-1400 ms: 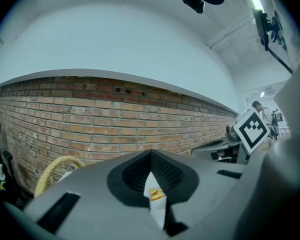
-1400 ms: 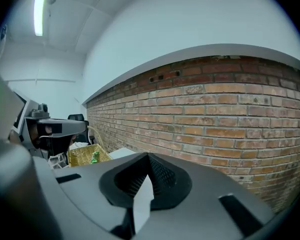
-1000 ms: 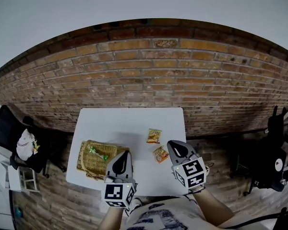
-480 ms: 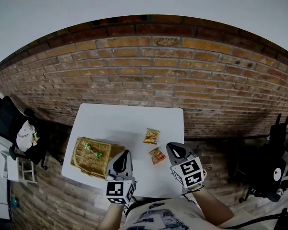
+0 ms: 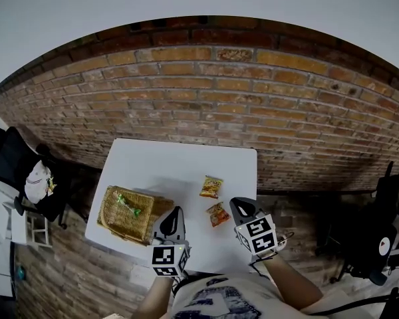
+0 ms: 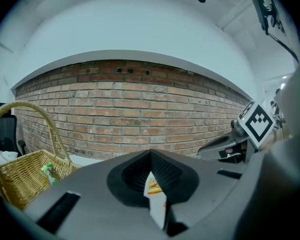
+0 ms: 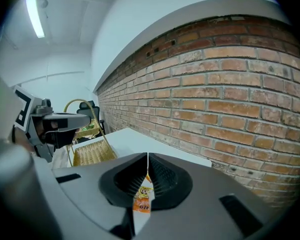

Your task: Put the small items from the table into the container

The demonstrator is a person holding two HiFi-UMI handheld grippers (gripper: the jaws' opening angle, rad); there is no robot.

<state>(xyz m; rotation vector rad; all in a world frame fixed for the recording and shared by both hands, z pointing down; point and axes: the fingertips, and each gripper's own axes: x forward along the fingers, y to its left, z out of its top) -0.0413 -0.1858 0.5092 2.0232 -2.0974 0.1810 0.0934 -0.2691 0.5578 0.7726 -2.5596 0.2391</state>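
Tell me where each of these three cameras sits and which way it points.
Head view: on the person's head, looking steeply down at the table, wicker basket and two snack packets; left gripper, right gripper and forearms show.
Left gripper view: on the left gripper, looking along its shut jaws at the brick wall; right gripper at right.
Right gripper view: on the right gripper, looking along its shut jaws across the table; left gripper at left.
Shared: both gripper views catch the wicker basket and brick wall.

Basket (image 5: pixel 113 222) on table (image 5: pixel 176 165) left, far packet (image 5: pixel 211 187) rightward, near packet (image 5: pixel 218 214) just before it
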